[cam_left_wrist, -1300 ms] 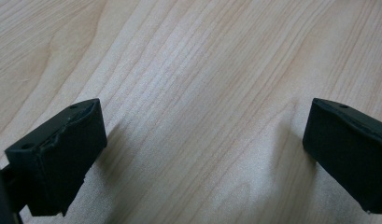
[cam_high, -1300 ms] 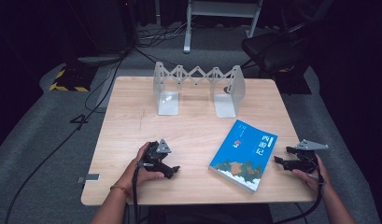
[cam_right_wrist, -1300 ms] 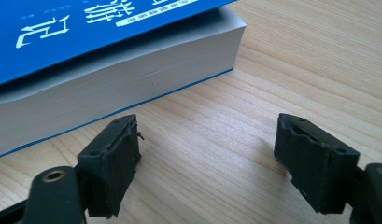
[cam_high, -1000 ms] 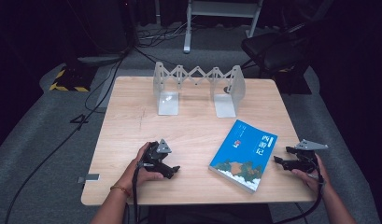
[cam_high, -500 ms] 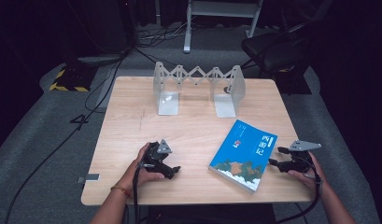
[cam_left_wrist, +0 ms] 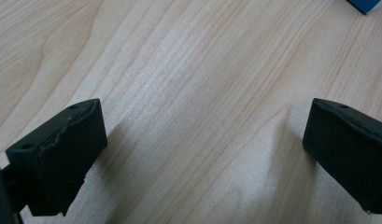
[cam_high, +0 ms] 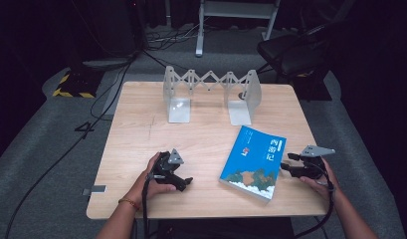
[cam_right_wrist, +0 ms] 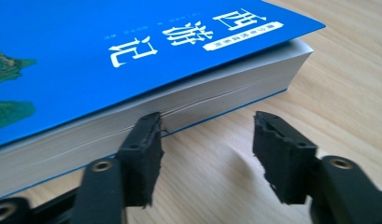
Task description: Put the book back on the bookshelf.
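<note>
**Blue book flat on the desk, right gripper at its page edge**

The blue book [cam_high: 254, 162] lies flat on the wooden desk [cam_high: 141, 134], cover up, toward the person's right, in front of a metal folding bookend rack [cam_high: 211, 94]. The right gripper [cam_right_wrist: 205, 140] sits low at the book's page edge, jaws released, one tip against the pages. The left gripper [cam_high: 178, 179] rests on bare desk, well apart from the book, jaws spread wide and grasping nothing.
</note>
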A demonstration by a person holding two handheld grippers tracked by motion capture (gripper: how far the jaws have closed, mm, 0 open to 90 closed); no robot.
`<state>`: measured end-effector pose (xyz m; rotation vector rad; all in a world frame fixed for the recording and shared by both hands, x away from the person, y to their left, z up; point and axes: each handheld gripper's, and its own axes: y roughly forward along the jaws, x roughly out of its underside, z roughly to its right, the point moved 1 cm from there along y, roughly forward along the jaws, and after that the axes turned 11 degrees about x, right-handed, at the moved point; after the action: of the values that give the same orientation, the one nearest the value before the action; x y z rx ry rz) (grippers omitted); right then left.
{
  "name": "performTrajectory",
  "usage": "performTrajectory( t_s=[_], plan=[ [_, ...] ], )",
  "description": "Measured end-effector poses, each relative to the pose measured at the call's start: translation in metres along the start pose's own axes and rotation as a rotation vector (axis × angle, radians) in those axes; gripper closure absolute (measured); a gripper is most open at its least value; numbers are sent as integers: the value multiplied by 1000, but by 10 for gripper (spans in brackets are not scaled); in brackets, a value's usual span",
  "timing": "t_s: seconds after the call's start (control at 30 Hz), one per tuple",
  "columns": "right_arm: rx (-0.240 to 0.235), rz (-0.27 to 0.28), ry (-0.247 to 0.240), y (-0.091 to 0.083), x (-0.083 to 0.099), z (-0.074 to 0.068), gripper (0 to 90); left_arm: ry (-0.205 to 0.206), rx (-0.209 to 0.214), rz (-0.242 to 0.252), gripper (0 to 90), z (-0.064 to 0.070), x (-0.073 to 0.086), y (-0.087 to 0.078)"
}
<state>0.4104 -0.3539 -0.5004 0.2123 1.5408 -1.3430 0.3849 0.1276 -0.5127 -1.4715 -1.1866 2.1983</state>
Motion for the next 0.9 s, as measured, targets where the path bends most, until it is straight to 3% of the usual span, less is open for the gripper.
performTrajectory(
  t_s=[0.1,0.2,0.37,0.47,0.57,0.7,0.73,0.77,0.83,0.9],
  plan=[
    [4,12,-11,2,-6,-4,466,0,0,0,3,0,0,0],
    [-54,36,-13,0,-11,-7,465,0,0,0,3,0,0,0],
    [-63,23,-26,2,-15,-14,466,0,-1,0,2,0,0,0],
    [-112,-3,-67,3,-14,-22,409,0,-1,0,3,0,0,0],
    [-107,3,-108,1,-12,-29,398,-1,-3,-1,4,1,0,0],
    [-167,2,-96,-3,-7,-29,326,-1,-3,-1,4,1,0,0],
    [-201,0,-93,-4,-6,-30,327,-1,-3,-1,4,1,0,0],
    [-210,1,-110,-5,-6,-33,325,-1,-4,-1,5,1,0,0],
    [-184,2,-129,-5,-6,-36,314,-1,-4,-1,5,1,0,0],
    [-189,-2,-115,-4,-6,-35,299,-1,-4,-1,5,1,0,0]
  ],
)
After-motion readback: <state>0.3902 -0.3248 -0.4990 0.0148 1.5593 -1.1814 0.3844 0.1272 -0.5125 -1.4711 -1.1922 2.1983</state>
